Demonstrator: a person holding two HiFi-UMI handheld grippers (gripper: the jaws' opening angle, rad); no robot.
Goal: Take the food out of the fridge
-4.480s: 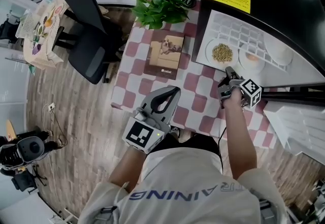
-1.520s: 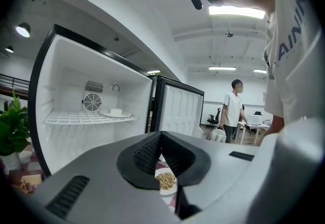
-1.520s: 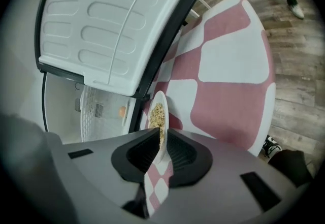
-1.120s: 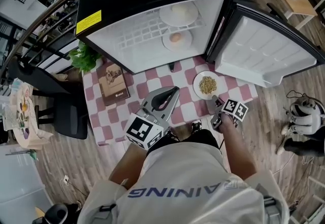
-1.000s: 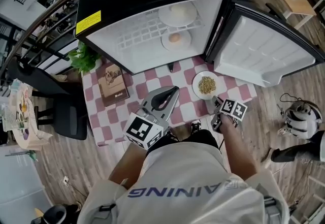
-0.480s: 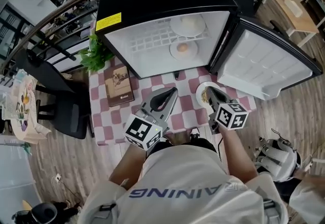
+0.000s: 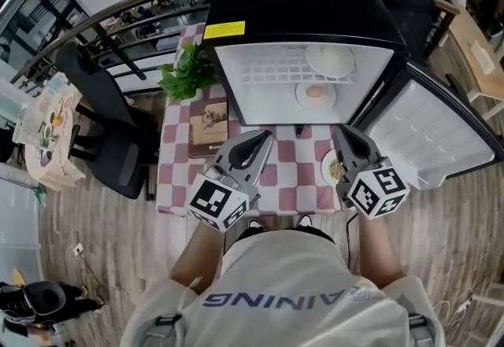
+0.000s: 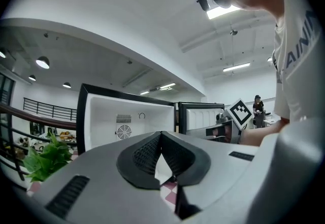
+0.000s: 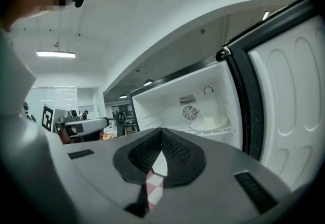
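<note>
The black fridge (image 7: 303, 3) stands open, its white inside facing me. On its wire shelf sit a white plate of pale food (image 7: 331, 60) and a smaller plate with an orange piece (image 7: 314, 92). A plate of grain (image 7: 332, 168) lies on the checkered table (image 7: 177, 176), half hidden under my right gripper (image 7: 340, 131). That gripper is shut and empty, raised above the table and pointing at the fridge. My left gripper (image 7: 264, 137) is shut and empty beside it. The right gripper view shows the shelf plate (image 9: 209, 123) past the shut jaws.
A brown book (image 7: 208, 127) and a leafy plant (image 7: 187, 74) are on the table's left side. The fridge door (image 7: 441, 137) swings open at the right. A black office chair (image 7: 110, 133) stands left of the table on the wooden floor.
The grain plate went from the fridge shelf to the table. My right gripper let go of it, shut, and rose to point level at the fridge. The left gripper lifted a little.
</note>
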